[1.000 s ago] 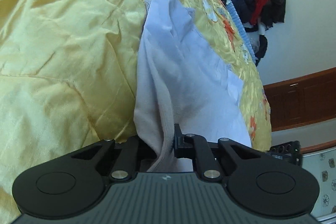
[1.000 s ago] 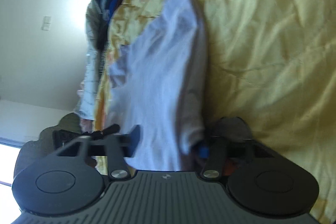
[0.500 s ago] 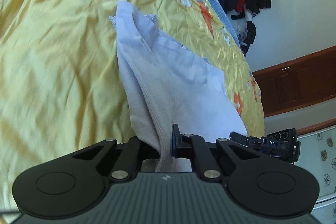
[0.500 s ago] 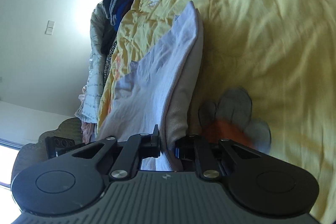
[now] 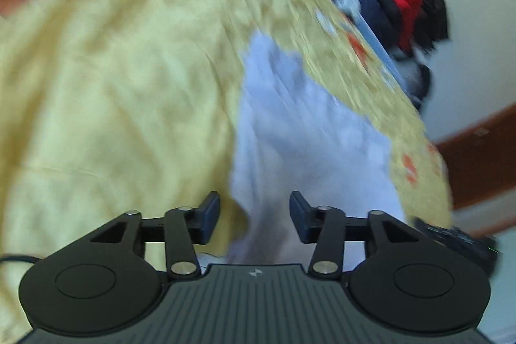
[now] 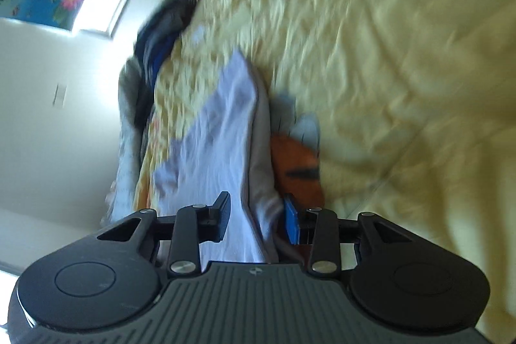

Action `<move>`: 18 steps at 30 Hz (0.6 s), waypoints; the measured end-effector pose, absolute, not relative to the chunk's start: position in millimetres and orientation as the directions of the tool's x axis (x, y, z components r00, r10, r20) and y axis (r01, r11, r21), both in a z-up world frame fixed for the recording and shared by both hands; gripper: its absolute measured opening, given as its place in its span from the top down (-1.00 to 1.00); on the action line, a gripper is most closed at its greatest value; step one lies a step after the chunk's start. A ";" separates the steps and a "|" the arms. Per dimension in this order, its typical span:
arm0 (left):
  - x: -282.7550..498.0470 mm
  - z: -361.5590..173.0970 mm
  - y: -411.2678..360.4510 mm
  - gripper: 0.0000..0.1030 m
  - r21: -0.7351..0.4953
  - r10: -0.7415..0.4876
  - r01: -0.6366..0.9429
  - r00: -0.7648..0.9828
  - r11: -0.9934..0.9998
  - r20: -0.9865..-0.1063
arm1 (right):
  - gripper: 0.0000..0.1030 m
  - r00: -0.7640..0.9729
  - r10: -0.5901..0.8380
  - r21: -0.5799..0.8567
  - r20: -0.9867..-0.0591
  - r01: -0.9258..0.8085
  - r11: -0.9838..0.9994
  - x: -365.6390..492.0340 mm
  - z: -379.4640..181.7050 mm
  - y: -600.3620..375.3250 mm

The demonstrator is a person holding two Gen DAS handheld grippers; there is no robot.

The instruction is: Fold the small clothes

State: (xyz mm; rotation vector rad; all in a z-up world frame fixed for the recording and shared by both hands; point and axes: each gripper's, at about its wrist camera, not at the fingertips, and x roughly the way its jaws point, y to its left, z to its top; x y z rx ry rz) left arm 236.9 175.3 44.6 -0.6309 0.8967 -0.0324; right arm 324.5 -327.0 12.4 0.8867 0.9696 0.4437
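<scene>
A small pale lilac-white garment (image 5: 300,131) lies folded lengthwise on the yellow bedspread (image 5: 113,86). My left gripper (image 5: 254,216) is open, its jaws apart over the near end of the garment, holding nothing. In the right wrist view the same garment (image 6: 225,150) runs away from my right gripper (image 6: 256,220), which is open with the cloth's near end lying between its fingers. Both views are motion-blurred.
The bedspread has orange flower prints (image 6: 296,163). A pile of dark, red and blue clothes (image 5: 396,2) hangs by the wall past the bed's far edge. A dark clothes heap (image 6: 161,31) sits at the bed's edge below a window.
Both grippers were shut on the garment's near end half a second ago; both have opened and let it go. The garment has dropped onto the bed.
</scene>
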 end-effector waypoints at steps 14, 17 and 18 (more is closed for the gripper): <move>273.2 19.4 8.3 -0.31 0.072 0.144 -0.129 0.727 0.989 -0.672 | 0.01 0.524 0.635 0.692 -0.567 -0.115 0.713 427.2 47.4 -213.5; 271.0 15.3 15.3 -0.33 0.022 0.118 -0.139 0.731 0.990 -0.672 | -0.08 0.507 0.542 0.584 -0.670 -0.091 0.807 449.8 32.7 -199.9; 272.4 14.5 17.3 -0.34 0.005 0.107 -0.141 0.728 0.990 -0.677 | 0.03 0.486 0.538 0.574 -0.689 -0.088 0.814 455.1 24.4 -199.4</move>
